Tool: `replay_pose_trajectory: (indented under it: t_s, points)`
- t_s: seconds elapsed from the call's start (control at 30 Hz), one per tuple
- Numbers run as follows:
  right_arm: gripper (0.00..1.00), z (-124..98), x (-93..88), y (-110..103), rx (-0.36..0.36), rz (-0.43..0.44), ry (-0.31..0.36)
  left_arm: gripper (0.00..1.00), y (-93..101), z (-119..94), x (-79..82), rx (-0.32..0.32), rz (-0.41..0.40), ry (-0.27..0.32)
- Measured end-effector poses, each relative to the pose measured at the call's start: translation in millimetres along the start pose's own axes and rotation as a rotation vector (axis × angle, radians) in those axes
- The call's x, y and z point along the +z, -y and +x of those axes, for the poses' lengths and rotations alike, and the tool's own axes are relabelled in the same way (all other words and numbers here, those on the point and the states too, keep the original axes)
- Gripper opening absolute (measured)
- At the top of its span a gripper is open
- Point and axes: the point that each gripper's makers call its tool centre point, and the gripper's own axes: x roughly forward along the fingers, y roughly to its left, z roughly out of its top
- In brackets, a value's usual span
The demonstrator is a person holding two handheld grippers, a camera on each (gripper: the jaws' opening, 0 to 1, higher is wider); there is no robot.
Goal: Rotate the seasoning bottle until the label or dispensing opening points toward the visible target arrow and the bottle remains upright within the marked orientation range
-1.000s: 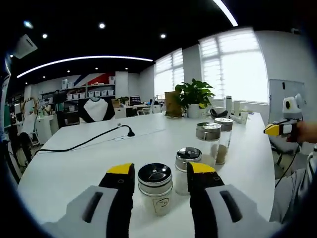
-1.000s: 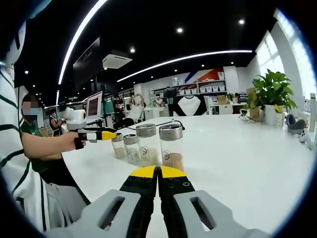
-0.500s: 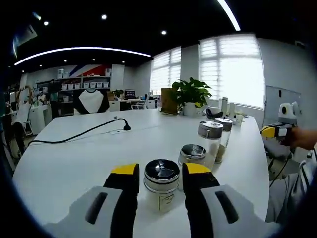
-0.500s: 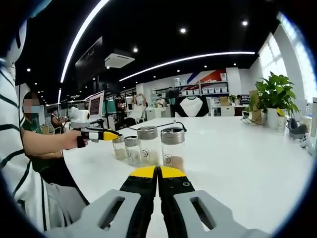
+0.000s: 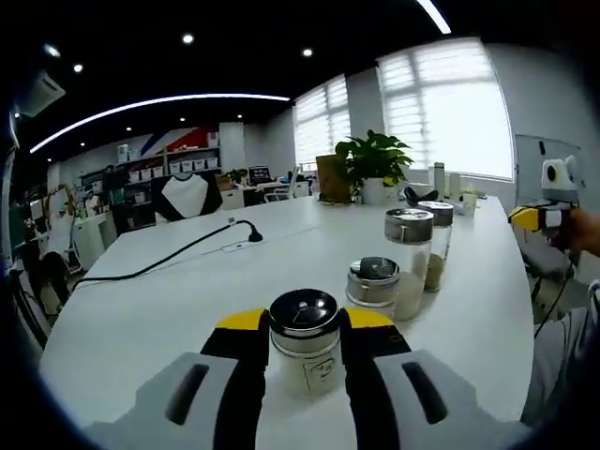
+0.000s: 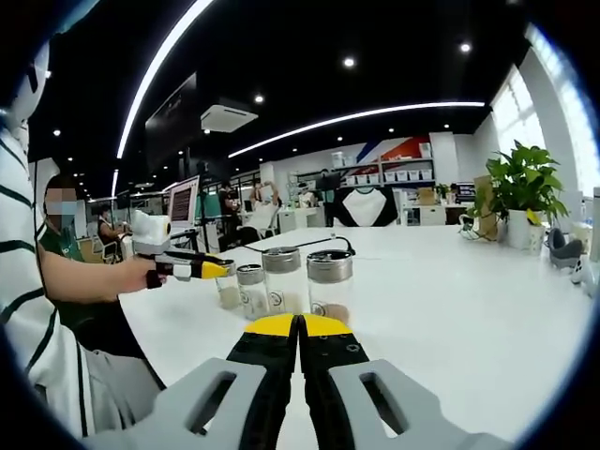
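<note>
Left tool (image 5: 302, 323) clasps the seasoning bottle (image 5: 304, 338) near the surface's (image 5: 178, 291) front edge.
Right tool (image 6: 299, 327) is clenched, empty; a hasty twist could tip the bottle into its neighbour jar (image 5: 374, 282).

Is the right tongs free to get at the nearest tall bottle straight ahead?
Probably yes: bare table lies between the right tongs and that bottle, but its jaws are shut and must open first.

Open-plan office w/ dark ceiling, spot lamps & a curved light strip (image 5: 159, 100). Big bright windows w/ blinds (image 5: 450, 103) behind a potted plant (image 5: 373, 164); shelves w/ white boxes (image 6: 398, 172) on far wall.
</note>
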Motion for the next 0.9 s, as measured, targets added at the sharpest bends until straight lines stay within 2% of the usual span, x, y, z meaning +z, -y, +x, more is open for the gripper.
replay_pose_trajectory:
  t_s: [0.13, 0.47, 0.63, 0.67, 0.7, 0.73, 0.9]
  points:
    - [0.0, 0.4, -0.9, 3.1, -0.016, 0.005, -0.004, 0.31, 2.4, -0.3, 0.1, 0.057, -0.006, -0.008]
    - [0.0, -1.3, -3.2, 6.3, -0.031, 0.009, -0.009, 0.31, -0.6, 0.9, -1.2, 0.125, -0.022, -0.003]
    - [0.0, -1.1, -4.4, 6.3, -0.031, 0.013, -0.01, 0.33, 3.0, 2.4, 0.8, 0.096, 0.041, -0.02]
    - [0.0, -1.2, -4.4, 6.0, -0.03, 0.012, -0.011, 0.35, 2.3, 2.1, 2.3, 0.09, 0.036, -0.017]
    - [0.0, -1.2, -4.4, 5.8, -0.028, 0.011, -0.011, 0.37, 4.1, 2.6, 8.6, 0.06, 0.007, 0.017]
    - [0.0, -1.2, -4.5, 5.9, -0.028, 0.011, -0.012, 0.38, 2.5, 1.7, 11.5, 0.058, -0.003, 0.03]
    - [0.0, -0.8, -5.6, 4.7, -0.022, 0.011, -0.015, 0.38, -4.2, -1.8, 19.4, 0.041, -0.021, 0.05]
